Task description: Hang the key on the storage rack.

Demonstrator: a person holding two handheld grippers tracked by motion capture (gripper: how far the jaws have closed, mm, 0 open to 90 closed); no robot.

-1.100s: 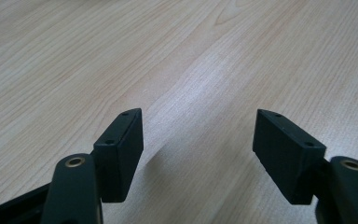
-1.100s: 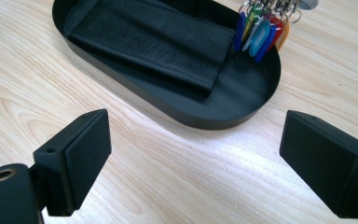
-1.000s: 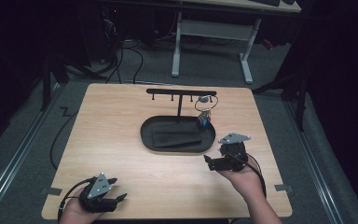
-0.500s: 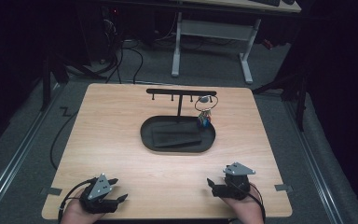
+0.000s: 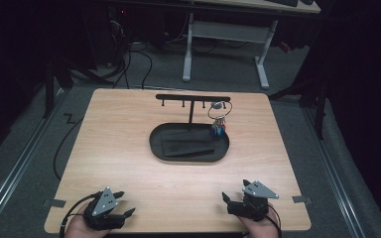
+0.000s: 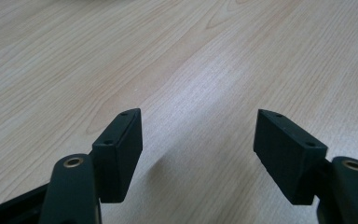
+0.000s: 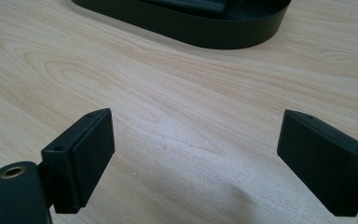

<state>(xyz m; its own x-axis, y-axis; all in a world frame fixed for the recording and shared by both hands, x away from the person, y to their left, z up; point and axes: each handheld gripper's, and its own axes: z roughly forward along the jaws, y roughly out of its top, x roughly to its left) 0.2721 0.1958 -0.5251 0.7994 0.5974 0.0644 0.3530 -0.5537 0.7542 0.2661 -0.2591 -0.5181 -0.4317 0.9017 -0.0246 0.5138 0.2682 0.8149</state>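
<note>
Both grippers, left (image 5: pixel 124 204) and right (image 5: pixel 234 190), are held at the light wooden table's (image 5: pixel 129 144) near edge, fingers released and empty.

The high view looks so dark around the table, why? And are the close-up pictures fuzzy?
High view: light falls on the table alone, the floor behind stays dim. Left gripper view: the left tongs look sharp, the far wood blurs. Right gripper view: the tray is slightly soft.

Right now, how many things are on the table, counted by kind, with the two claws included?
Claws: 2, the left claw and the right claw, both open and empty
Black oval tray: 1
Black hook stand: 1
Bunch of keys on a ring, hanging on the stand: 1
Total: 5
</note>
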